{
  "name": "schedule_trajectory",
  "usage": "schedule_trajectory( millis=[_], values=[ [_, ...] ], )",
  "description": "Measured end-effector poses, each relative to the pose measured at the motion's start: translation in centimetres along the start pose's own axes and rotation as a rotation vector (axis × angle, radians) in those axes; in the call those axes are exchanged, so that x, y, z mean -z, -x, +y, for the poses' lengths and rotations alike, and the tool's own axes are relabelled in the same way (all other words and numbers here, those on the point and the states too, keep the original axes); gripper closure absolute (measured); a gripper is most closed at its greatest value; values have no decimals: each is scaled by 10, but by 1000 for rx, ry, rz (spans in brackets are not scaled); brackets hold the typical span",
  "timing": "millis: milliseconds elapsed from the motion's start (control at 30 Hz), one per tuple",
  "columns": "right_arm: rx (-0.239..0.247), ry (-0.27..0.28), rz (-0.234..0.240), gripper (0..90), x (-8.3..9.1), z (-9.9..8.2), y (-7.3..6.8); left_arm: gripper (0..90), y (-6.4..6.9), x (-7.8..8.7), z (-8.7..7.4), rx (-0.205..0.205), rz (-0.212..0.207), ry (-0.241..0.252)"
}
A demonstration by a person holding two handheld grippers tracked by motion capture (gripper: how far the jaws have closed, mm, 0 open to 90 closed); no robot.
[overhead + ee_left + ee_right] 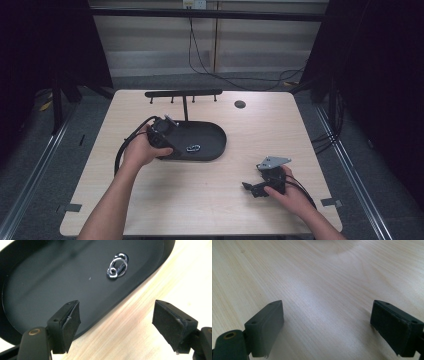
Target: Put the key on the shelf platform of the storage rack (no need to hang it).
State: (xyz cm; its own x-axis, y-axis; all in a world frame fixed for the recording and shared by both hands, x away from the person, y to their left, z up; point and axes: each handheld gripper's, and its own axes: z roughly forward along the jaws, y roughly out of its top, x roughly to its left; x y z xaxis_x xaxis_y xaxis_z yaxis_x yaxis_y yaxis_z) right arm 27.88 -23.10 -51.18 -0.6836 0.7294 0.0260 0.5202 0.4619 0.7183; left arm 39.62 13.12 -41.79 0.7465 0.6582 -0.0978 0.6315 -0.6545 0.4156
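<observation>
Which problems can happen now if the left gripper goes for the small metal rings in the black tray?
The shiny silver linked rings lie flat on the smooth black oval tray, so the open left gripper may slide them instead of pinching. Its jaws straddle the tray's rim, so a low approach could push the tray along the wooden table.

No text, label, brand, number or sign can be read in any view.

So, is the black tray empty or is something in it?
Not empty. One small silver metal clip lies inside the black tray, toward its right end in the high view; the rest of its floor is bare.
</observation>
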Motion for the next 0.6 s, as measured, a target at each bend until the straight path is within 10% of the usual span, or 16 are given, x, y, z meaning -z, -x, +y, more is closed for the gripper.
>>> schedule_trajectory(
  millis=[600],
  values=[
    [0, 0, 0, 112, 0, 0, 0, 221, 0, 2, -20, -25, 2, 4]
  ],
)
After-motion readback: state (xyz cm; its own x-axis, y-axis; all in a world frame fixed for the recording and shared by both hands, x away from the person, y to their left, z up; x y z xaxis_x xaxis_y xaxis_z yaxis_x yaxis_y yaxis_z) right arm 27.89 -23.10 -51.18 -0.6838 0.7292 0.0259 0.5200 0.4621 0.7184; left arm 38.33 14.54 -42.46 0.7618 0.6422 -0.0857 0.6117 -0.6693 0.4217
